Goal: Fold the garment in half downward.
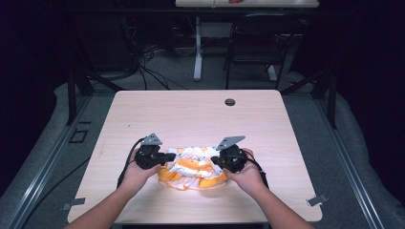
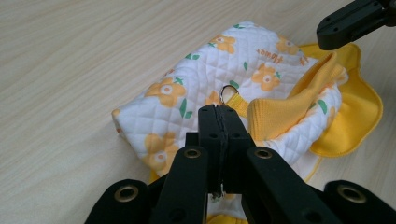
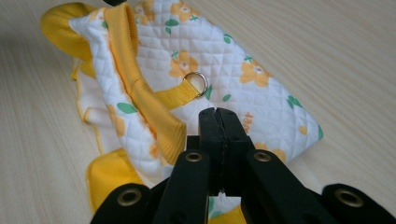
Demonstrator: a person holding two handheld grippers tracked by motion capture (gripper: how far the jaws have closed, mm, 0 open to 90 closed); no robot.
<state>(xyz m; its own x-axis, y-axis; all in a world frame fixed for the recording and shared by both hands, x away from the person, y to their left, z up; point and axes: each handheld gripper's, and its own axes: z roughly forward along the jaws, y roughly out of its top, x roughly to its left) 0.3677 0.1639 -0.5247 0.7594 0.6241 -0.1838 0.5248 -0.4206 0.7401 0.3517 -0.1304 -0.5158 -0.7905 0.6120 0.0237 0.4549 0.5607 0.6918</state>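
A small quilted garment (image 1: 193,167), white with orange flowers and yellow trim, lies folded near the table's front edge. A metal ring (image 2: 229,92) on a yellow strap sits on its top side, and the ring (image 3: 196,83) also shows from the other side. My left gripper (image 1: 167,156) is at the garment's left end, with its jaws (image 2: 219,109) pressed together over the quilted cloth (image 2: 187,93). At the right end my right gripper (image 1: 216,160) is shut too (image 3: 219,112), a bit of white cloth (image 3: 219,51) showing under its jaws. The right gripper's jaw (image 2: 350,21) reaches in above the yellow collar.
The wooden table (image 1: 191,109) has a round cable hole (image 1: 229,101) near its far edge. Bare wood lies all around the garment. A black chair (image 1: 258,43) and cables stand on the floor beyond the table. Small clips (image 1: 316,200) mark the front corners.
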